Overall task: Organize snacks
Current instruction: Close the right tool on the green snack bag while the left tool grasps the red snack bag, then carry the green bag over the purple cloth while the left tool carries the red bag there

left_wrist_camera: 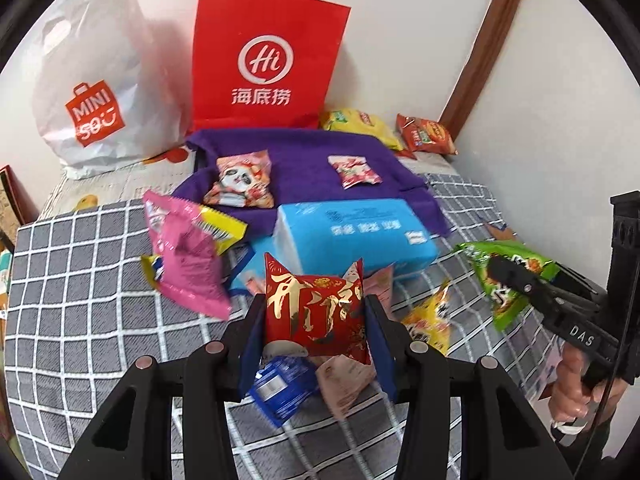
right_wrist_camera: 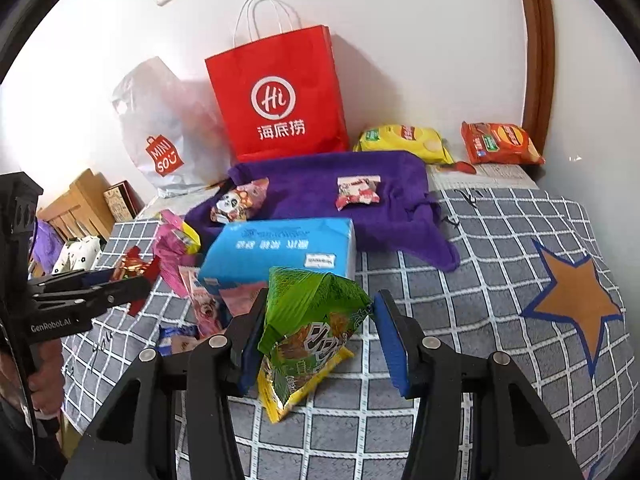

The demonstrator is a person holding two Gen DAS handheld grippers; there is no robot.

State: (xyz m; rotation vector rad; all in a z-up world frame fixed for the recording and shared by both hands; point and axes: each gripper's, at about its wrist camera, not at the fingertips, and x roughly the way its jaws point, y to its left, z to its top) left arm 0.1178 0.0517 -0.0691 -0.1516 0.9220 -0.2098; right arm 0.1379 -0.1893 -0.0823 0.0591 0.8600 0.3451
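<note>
Already both hands are loaded above the grid-pattern bedspread (right_wrist_camera: pixel 500 272). Ahead lies the purple towel (left_wrist_camera: pixel 304 152), with two small packets on it. The left gripper (left_wrist_camera: pixel 314 320) pinches a red packet with gold writing (left_wrist_camera: pixel 316 312), corners pointing up. The right gripper (right_wrist_camera: pixel 316 332) clamps a green snack bag (right_wrist_camera: pixel 316 312); its long axis hangs down, slightly nearer the towel, I think.

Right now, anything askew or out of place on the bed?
Yes: the purple towel lies rumpled with one corner trailing, and the pink foil packet sits crumpled atop a loose pile beside the blue tissue pack.
</note>
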